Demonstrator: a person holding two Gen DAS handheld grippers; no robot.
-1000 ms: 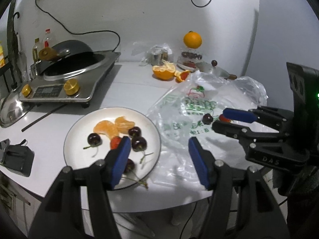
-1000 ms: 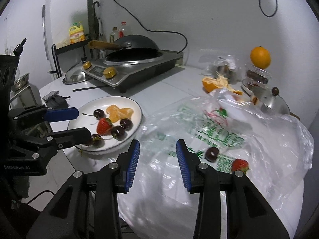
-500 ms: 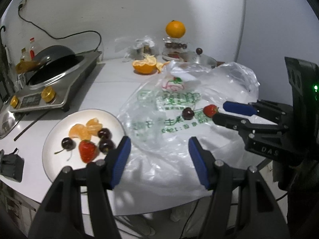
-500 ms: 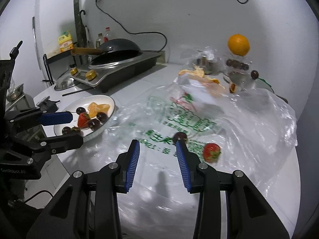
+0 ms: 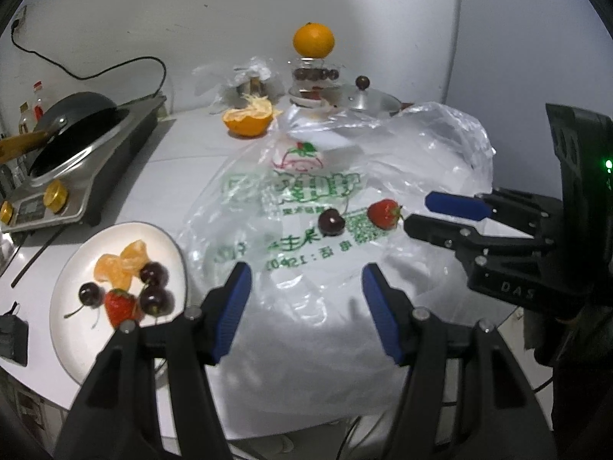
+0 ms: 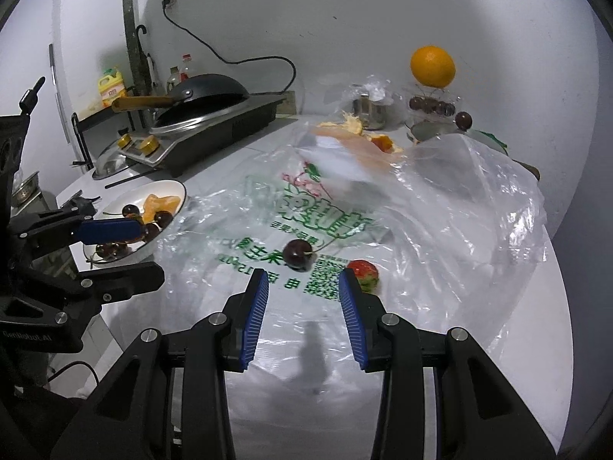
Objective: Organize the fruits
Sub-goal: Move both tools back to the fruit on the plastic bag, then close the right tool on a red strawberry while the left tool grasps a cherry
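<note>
Left gripper [image 5: 306, 299]: jaws wide, empty, over the plastic bag [image 5: 345, 199].
Right gripper [image 6: 302, 306]: jaws wide, empty.
Cherry [image 6: 297, 253]: at 12 o'clock from right gripper.
Strawberry [image 6: 364, 274]: at 1 o'clock, beside its right fingertip.
Plate [image 5: 76, 345]: at 9 o'clock from left gripper, held cherries, strawberry, orange segments.

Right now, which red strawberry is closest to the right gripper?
The red strawberry on the clear plastic bag, beside the right gripper; the other strawberry lies on the white plate.
</note>
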